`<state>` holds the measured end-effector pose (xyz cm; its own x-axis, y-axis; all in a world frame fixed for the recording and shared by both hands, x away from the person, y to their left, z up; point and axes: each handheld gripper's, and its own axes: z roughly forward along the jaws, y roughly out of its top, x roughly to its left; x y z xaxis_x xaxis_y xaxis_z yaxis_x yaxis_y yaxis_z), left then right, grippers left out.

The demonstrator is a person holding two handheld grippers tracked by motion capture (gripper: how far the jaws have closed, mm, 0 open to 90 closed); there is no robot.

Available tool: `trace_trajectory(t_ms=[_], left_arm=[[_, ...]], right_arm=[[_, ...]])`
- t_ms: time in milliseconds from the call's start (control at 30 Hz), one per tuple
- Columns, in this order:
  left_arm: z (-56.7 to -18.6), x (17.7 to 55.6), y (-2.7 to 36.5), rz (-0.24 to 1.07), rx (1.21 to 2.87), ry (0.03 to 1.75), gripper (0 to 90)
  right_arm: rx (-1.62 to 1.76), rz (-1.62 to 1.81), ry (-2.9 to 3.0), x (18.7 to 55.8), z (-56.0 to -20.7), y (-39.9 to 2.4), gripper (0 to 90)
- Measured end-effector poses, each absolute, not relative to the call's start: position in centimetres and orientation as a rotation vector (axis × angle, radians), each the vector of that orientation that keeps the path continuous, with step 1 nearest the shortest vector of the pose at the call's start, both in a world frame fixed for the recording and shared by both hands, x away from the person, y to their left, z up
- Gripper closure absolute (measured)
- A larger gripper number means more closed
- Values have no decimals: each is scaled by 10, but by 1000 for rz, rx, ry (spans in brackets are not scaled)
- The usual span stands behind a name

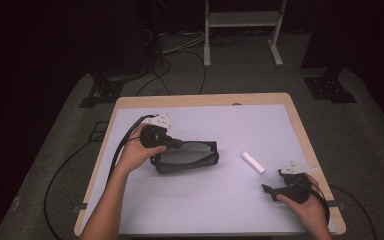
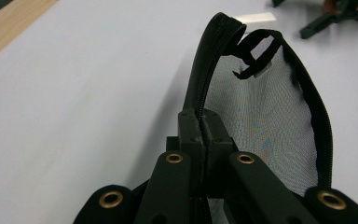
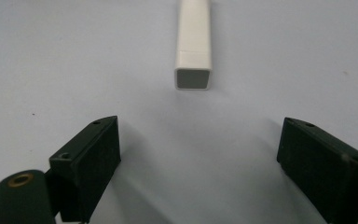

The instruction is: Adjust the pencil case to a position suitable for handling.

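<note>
High view shows the left gripper [image 1: 176,144] near the middle of the table [image 1: 130,102], a little toward its left edge, where it holds one end of a pouch [image 1: 187,159]. Its jaws are fully closed on the zipper rim of the pouch, as the left gripper view makes clear: the two black pads meet with the rim pinched between them. I judge that the grip is there to keep the mouth lifted and open, so that something can go inside. The pouch [image 2: 261,121] is of fine black mesh, half transparent, with a thick zipper band along the edge and a small fabric loop at the far end; it is soft and sags in a curve.

A stick [image 1: 253,162] lies flat between the pouch and the right edge of the table. It is white, smooth and square in section, probably hard plastic, with a flat end [image 3: 193,56] turned to the right gripper [image 3: 200,154]. This gripper [image 1: 275,186] waits near the front right corner, jaws wide apart and holding nothing, aimed at the stick, probably to take it next.
</note>
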<state>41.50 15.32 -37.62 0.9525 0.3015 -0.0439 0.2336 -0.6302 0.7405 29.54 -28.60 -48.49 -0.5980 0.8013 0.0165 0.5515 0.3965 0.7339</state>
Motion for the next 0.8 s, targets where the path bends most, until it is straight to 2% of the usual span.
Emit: trace_trajectory(t_ms=[367, 800], left_arm=[[-376, 392, 140, 33, 2287, 288, 889], [-388, 374, 134, -14, 2287, 274, 888]], right_arm=[[1176, 1025, 2319, 295, -485, -286, 122], [1175, 1024, 2320, 295, -485, -286, 122]])
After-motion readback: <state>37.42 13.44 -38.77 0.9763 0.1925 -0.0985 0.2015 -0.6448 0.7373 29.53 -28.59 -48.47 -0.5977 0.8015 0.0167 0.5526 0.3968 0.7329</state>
